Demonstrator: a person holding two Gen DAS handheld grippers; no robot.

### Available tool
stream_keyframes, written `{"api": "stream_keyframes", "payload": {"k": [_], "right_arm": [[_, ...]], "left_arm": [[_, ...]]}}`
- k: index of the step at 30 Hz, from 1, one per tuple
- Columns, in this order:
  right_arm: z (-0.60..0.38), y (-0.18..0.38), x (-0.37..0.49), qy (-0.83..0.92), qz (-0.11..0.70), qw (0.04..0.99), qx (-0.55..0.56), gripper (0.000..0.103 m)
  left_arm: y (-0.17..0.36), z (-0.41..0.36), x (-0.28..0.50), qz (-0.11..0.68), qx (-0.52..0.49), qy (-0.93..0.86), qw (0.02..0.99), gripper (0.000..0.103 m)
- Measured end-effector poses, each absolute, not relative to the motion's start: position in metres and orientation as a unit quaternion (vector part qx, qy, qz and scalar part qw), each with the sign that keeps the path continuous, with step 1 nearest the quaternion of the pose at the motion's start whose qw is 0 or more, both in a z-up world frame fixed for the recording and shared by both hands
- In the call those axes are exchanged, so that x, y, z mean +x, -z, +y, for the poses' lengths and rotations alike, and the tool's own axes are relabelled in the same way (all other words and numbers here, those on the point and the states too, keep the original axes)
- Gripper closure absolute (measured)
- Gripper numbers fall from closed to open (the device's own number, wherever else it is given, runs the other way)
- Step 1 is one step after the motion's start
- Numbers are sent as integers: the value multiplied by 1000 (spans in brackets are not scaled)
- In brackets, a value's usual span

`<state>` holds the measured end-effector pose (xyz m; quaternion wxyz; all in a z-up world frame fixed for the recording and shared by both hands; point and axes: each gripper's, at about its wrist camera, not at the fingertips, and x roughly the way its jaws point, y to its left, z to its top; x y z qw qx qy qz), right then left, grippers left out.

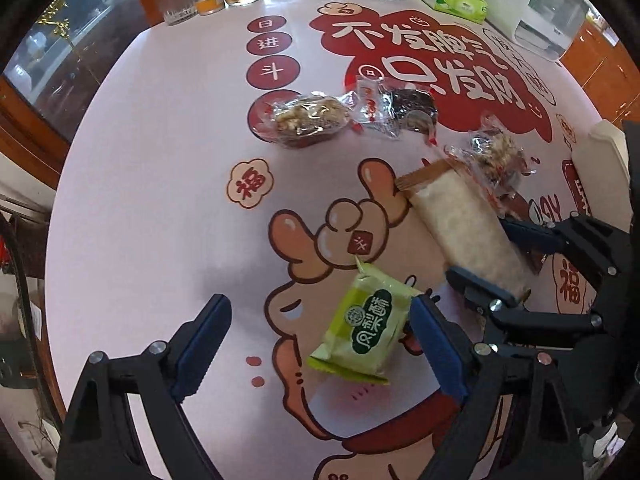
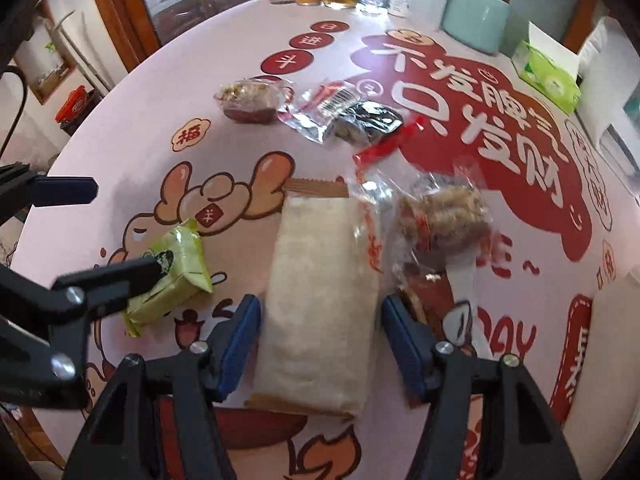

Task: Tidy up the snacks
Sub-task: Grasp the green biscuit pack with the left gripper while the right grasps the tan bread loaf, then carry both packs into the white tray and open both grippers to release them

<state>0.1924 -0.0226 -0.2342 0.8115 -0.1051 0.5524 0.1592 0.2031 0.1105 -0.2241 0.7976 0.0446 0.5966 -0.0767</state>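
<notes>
Printed tablecloth (image 1: 160, 160): five snack packets (image 1: 468, 224).

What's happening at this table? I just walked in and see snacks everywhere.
A person holds two grippers over a printed tablecloth. The left gripper straddles a green pineapple-cake packet; the right gripper straddles a long white rice-cracker pack. Neither is gripped yet. Three clear-wrapped nut snacks lie beyond.

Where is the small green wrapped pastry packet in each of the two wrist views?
Left wrist view: the small green wrapped pastry packet lies low and centre, between the left tool's jaws.
Right wrist view: it lies at the left, partly behind a black finger of the left tool.
Shared landmark: the long white wrapped bar beside it.
</notes>
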Motion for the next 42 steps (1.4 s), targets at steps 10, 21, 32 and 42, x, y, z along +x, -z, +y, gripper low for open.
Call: {"api": "stream_keyframes", "payload": {"k": [10,21,32,42], "right_arm": [[-49,233,177,-144,567,806,-92,49],[-64,202,147,-140,543,826,-55,49],[-98,145,94,-143,486,862,-17,49],[-195,88,38,-103,429,897,9,49]], "left_arm": [[247,91,200,629,67,109,767,50],[230,71,178,603,103,115,783,68],[150,18,134,544,105,158,818,68],[77,-103,108,482,102,216,843,68]]}}
